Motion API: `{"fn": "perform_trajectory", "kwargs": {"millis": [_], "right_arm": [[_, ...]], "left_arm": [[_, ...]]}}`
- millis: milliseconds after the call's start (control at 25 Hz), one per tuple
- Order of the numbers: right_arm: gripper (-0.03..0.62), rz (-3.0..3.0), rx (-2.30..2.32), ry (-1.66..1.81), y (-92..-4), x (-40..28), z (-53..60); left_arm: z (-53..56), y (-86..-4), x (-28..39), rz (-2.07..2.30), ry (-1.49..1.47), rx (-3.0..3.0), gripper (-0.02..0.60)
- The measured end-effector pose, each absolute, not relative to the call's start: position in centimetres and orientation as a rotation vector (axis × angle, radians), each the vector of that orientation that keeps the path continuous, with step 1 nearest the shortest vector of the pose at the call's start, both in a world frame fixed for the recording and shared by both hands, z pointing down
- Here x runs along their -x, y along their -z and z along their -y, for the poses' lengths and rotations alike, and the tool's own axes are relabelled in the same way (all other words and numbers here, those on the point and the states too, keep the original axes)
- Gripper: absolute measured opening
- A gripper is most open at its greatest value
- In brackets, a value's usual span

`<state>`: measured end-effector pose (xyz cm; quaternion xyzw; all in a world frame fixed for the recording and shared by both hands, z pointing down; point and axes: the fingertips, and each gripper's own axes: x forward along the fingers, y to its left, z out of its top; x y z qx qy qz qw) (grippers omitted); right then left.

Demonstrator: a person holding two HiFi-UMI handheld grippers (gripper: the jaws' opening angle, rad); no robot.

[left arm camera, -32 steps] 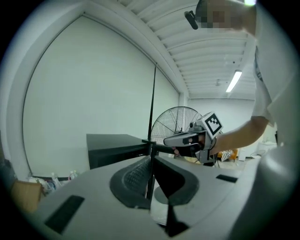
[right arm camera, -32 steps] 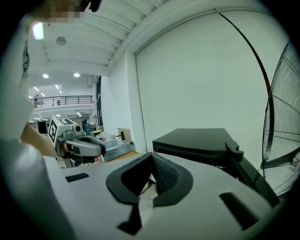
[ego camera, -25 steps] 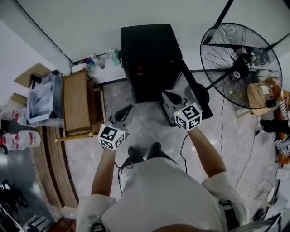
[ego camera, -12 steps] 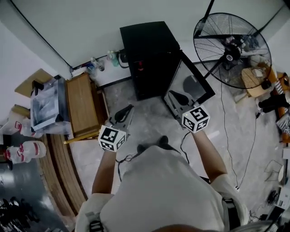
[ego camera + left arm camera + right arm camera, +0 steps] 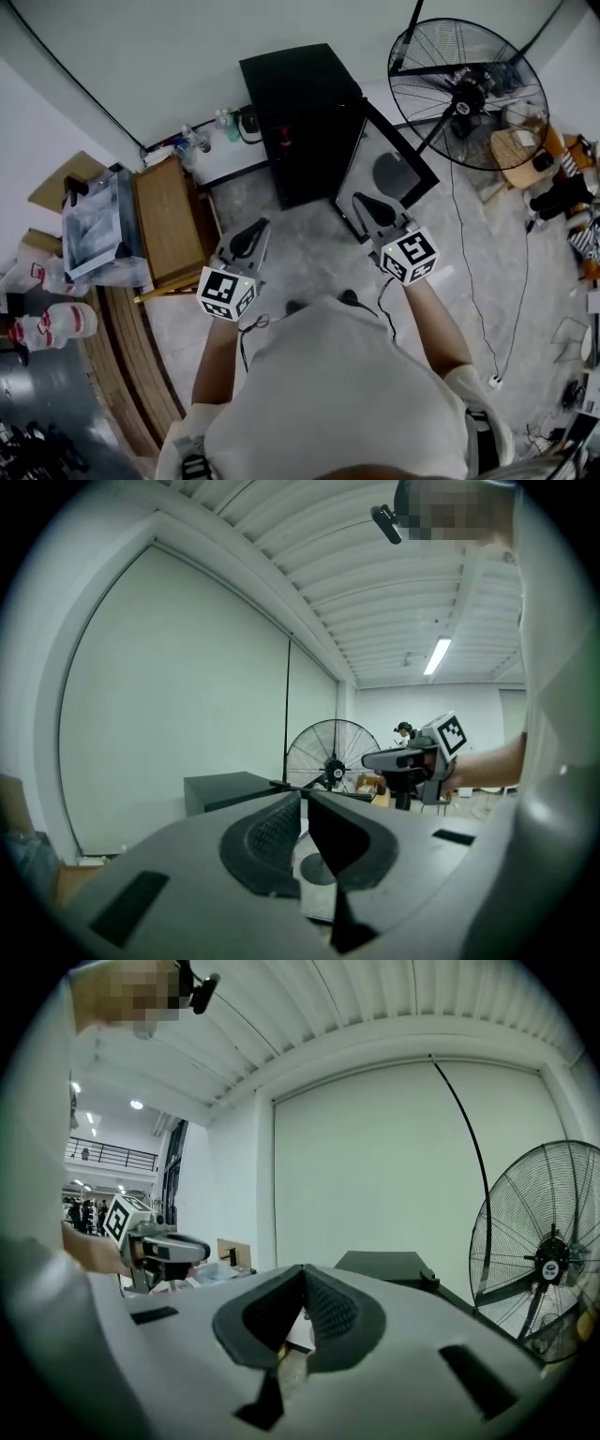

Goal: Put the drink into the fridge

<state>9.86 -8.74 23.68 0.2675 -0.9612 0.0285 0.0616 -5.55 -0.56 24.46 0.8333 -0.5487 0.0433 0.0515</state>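
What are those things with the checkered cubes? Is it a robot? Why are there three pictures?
No robot: a person holds a pinching tool in each hand, the left gripper and the right gripper. The checkered cubes are part of the tools. One picture comes from a camera on the person's head, looking down. The other two come from small cameras riding on each tool, looking along its jaws. On the floor stand a black fridge, its door open, and a big fan. Both tools are pinched shut and hold nothing.
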Motion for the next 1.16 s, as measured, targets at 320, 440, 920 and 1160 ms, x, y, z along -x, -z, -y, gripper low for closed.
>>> {"fn": "perform_trajectory", "kwargs": {"millis": [320,440,920,1160], "right_arm": [[-0.005,2.918,-0.786,-0.061,-22.6,-11.4,10.1],[-0.005,2.928,-0.778,-0.065,-22.5,-11.8,10.6],[-0.005,2.942,-0.739,-0.059,-22.2,-12.3,11.4],[-0.005,2.939,-0.730,-0.049,-21.9,-12.6,11.9]], "left_arm": [[1.3,-23.6,4.0,1.733,-0.103,-2.514,0.025],[1.7,-23.6,3.5,1.750,-0.090,-2.503,0.025],[3.0,-23.9,2.2,1.755,-0.080,-2.489,0.025],[3.7,-23.8,1.5,1.754,-0.074,-2.492,0.025]]}}
